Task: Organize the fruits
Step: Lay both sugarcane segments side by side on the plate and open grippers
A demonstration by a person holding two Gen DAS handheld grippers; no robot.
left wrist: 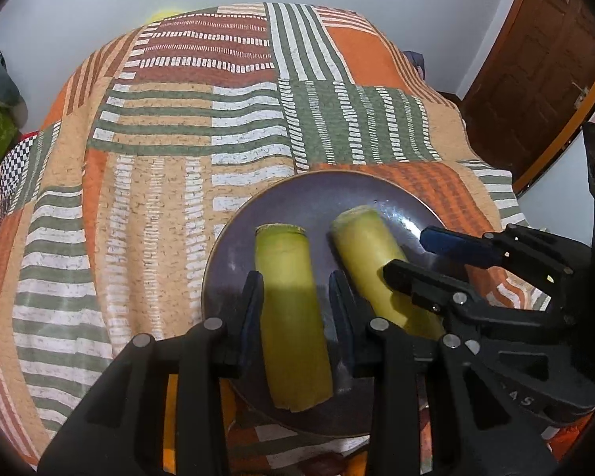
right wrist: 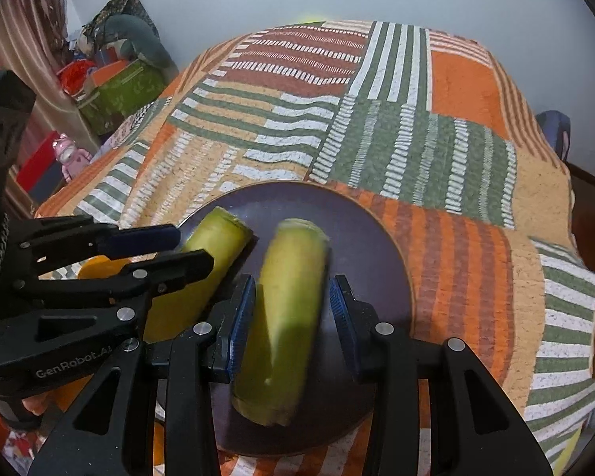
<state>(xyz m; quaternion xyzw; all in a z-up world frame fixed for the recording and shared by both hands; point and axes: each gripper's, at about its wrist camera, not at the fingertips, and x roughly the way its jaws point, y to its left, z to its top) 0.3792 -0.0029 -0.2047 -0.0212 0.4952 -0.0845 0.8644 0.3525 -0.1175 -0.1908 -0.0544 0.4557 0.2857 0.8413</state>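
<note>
Two yellow-green fruit pieces lie on a dark purple plate (left wrist: 297,198) on a patchwork cloth. My left gripper (left wrist: 297,289) straddles the left piece (left wrist: 289,297), jaws open with small gaps at each side. My right gripper (right wrist: 293,297) straddles the right piece (right wrist: 289,309), which looks blurred; its blue pads (right wrist: 339,301) stand clear of the fruit. Each view shows the other gripper: the right one (left wrist: 412,254) over the right piece (left wrist: 371,254), the left one (right wrist: 194,248) over the left piece (right wrist: 214,238). The plate also shows in the right wrist view (right wrist: 369,246).
The patchwork cloth (left wrist: 178,139) covers a table or bed. An orange object (right wrist: 99,267) lies left of the plate. Boxes and clutter (right wrist: 115,83) stand at the far left, a wooden door (left wrist: 535,71) at the right.
</note>
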